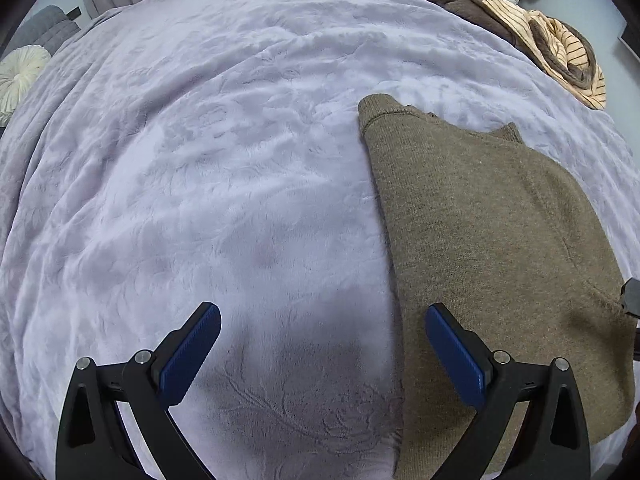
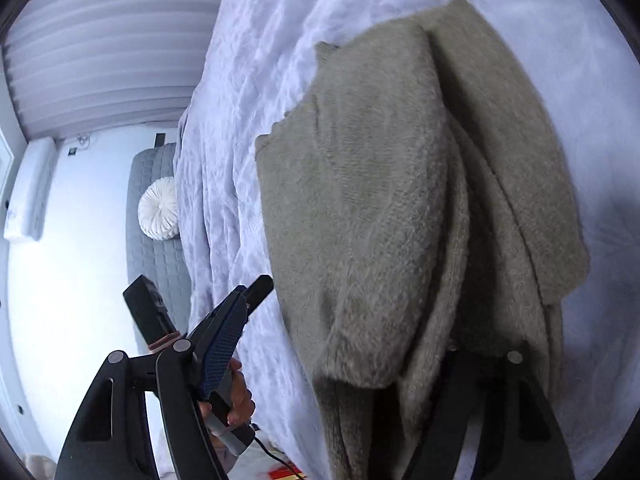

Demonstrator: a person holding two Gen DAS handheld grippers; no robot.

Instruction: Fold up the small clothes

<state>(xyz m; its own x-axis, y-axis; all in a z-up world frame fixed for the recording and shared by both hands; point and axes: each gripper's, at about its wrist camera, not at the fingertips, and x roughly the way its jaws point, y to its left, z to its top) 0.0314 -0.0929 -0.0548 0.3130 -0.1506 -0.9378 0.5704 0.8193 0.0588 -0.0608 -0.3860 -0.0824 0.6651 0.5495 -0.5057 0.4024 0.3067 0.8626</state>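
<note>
**Soft olive sweater (image 1: 492, 240) is folded on a bed (image 1: 200, 160).**
Left hand-held gripper (image 1: 322, 354) is spread empty beside its edge; right hand-held gripper (image 2: 352, 360) is draped in limp knit, grip unclear; edges are best pinched.

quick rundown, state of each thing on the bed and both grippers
olive sweater: folded, lying flat on the blanket, one edge draped over the right gripper's finger
left gripper: open, nothing between its fingers, over bare blanket
right gripper: open, sweater fabric hanging over one finger, not pinched
lavender blanket: spread over the bed, lightly rumpled
pile of clothes: unfolded, heaped at the far edge
</note>
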